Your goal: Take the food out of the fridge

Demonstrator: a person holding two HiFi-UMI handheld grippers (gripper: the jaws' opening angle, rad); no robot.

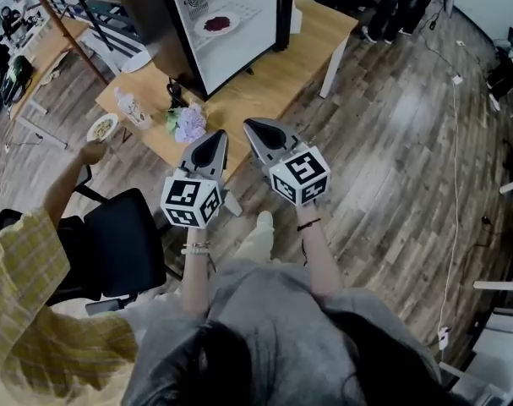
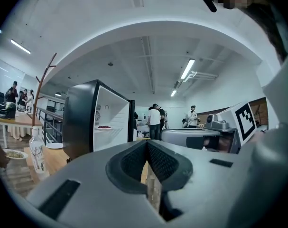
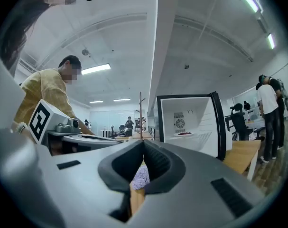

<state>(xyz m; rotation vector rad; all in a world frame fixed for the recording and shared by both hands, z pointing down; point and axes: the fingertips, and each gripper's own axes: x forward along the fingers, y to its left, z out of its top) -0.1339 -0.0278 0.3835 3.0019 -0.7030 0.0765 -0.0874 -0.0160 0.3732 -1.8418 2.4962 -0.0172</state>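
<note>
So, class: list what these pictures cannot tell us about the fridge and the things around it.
Food on the plate: too small in every view; only dark red shows.
Fridge top: cut off by the head view's upper edge.
Bottle label: too small to read, head view.
Bowl contents: too small, head view.

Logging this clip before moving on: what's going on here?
A person holds the grey left gripper and right gripper, both shut and empty, before the light wooden table. The small black fridge on it stands open, a white plate of dark red food on its shelf, untouched. At left, another person's hand holds a small white bowl of food.
</note>
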